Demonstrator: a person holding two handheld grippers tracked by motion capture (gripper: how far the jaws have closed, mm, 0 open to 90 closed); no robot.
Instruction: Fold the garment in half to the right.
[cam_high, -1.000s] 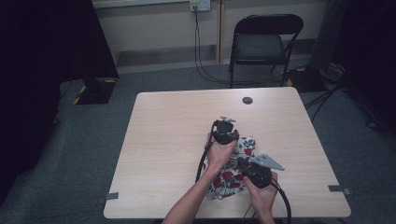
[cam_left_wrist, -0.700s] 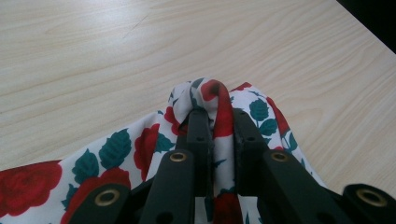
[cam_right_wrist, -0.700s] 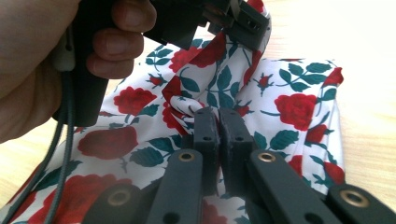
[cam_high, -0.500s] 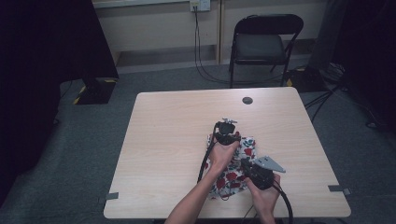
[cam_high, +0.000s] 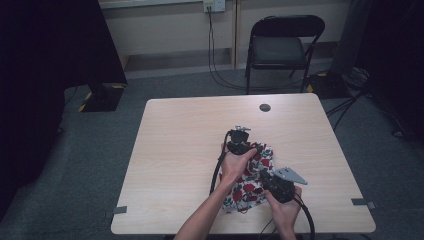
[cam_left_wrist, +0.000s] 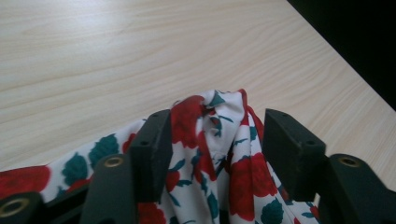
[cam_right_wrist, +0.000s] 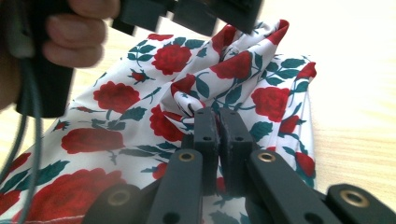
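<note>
A white cloth printed with red roses and green leaves (cam_high: 247, 190) lies crumpled on the near right part of the pale wooden table (cam_high: 175, 150). My left gripper (cam_high: 246, 149) is over the cloth's far end. In the left gripper view it (cam_left_wrist: 215, 116) is open, and a raised fold of the cloth (cam_left_wrist: 243, 172) stands between its spread jaws. My right gripper (cam_high: 265, 177) is at the cloth's near right side. In the right gripper view it (cam_right_wrist: 217, 114) is shut on a pinch of the cloth (cam_right_wrist: 116, 98), with the left gripper (cam_right_wrist: 205, 11) and its hand above.
A small black round object (cam_high: 264, 107) lies near the table's far edge. A black folding chair (cam_high: 285, 47) stands beyond the table, with cables on the floor around it. Tape marks sit at the near corners (cam_high: 119, 210). The table's left half is bare wood.
Both grippers have shifted only slightly on the cloth. The right gripper has edged a little to the right and nearer.
</note>
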